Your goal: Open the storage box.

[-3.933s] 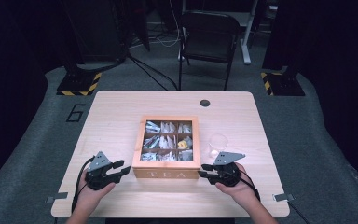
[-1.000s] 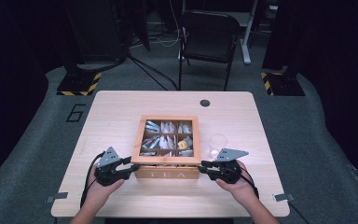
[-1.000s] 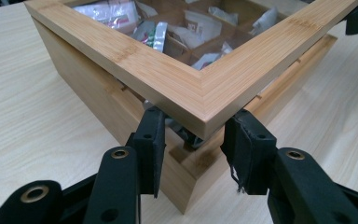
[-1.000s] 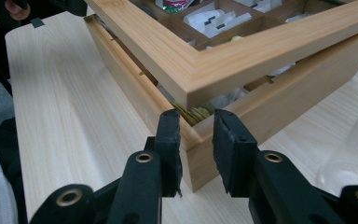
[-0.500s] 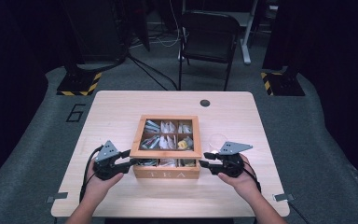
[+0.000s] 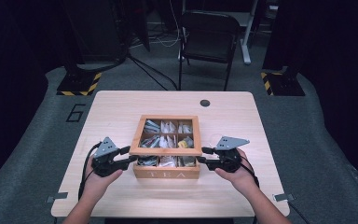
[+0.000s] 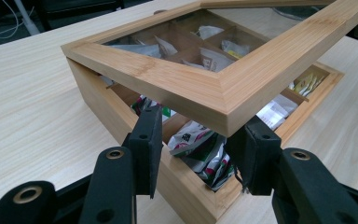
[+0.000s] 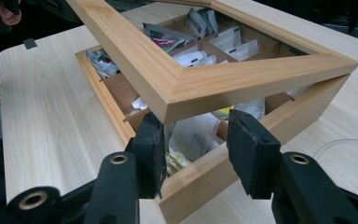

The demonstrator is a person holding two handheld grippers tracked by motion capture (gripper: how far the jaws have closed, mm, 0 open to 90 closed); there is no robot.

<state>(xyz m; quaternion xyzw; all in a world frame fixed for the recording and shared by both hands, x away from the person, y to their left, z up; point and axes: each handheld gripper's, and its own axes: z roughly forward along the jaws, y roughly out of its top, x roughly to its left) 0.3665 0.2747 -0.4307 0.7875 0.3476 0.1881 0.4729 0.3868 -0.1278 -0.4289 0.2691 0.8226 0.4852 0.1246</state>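
Reaching in from the left, the left gripper [image 6: 129, 156] is propping the wooden tea box's [image 6: 167, 171] glass-paned lid [image 6: 168, 151] with jaws just opening, gripping nothing. Opposite, the right gripper [image 6: 204, 157] is lifting the lid's other front corner, jaws likewise parted. The box is sitting mid-surface [image 6: 121, 107].

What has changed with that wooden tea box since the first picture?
Both hands moved in from beside the box to its front corners. The left tool and the right tool now sit under the glass-paned wooden lid, whose front edge has risen off the wooden tea box; both tools' jaws have just been opening, with the lid corners between them. The box, its tea sachets and the pale wooden table stayed put.
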